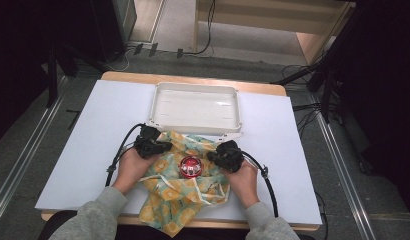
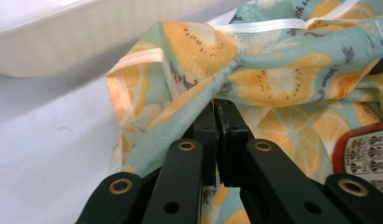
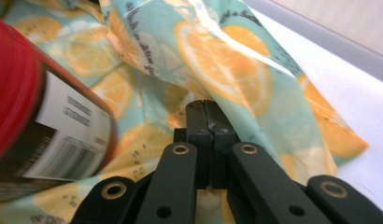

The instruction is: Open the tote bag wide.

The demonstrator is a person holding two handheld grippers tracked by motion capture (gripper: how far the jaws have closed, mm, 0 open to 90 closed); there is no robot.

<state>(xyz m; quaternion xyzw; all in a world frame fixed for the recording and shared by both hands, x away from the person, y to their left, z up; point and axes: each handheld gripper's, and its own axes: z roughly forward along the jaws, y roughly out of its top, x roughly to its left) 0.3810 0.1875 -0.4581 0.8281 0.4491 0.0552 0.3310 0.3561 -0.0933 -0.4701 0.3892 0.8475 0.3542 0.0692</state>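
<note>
Wrapping a red can in citrus-print cloth: both far corners pinched, folding barely begun.

Red can upright at the middle of the citrus-print cloth, cloth spread on the white table cover at the near edge and hanging slightly over it. Left gripper clenched on a bunched far-left fold of cloth, jaws together with fabric pinched between them; right gripper likewise clamped on the far-right fold, just beside the can. Judged early: 2 corners gathered, can top uncovered, near corners flat, white ribbon ties loose, no knot made. Left to do, by the look of it: drawing folds over the can, tying. White tray just beyond the cloth, touching or nearly touching its far edge, empty.
</note>
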